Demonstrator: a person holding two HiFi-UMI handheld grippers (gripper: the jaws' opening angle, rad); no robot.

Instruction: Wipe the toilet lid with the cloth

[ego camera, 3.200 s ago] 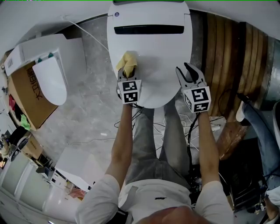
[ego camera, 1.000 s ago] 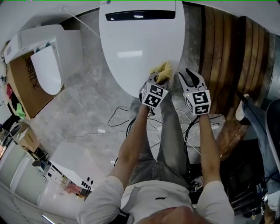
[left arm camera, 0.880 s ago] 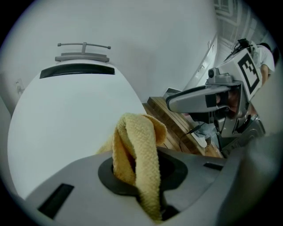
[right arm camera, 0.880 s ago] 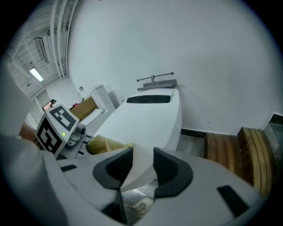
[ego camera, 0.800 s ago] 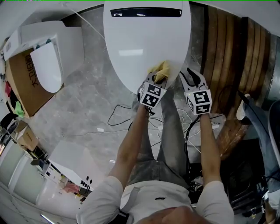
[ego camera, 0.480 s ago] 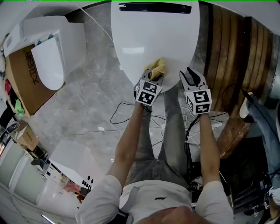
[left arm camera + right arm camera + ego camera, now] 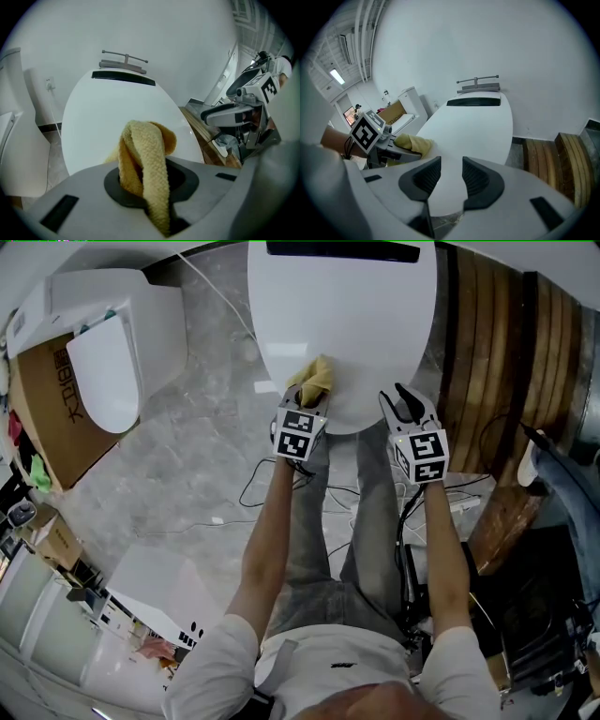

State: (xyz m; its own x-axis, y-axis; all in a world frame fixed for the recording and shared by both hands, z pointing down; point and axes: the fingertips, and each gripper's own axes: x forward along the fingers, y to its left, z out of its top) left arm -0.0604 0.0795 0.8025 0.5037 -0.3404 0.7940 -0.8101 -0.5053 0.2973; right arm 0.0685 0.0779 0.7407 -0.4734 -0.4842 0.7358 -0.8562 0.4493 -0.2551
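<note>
Left claw (image 7: 308, 399) holds cloth (image 7: 315, 378) against toilet lid (image 7: 349, 324)

The person wears a white short-sleeved shirt (image 7: 330, 662) and grey trousers (image 7: 323, 554). The left claw (image 7: 308, 397) and right claw (image 7: 405, 401) are pale grey with black-and-white marker cubes (image 7: 419, 454).

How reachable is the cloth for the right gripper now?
Probably yes: the right gripper, open and empty, sits at the front edge of the toilet lid, with only bare lid between it and the cloth. The left gripper is shut on that cloth, though.
</note>
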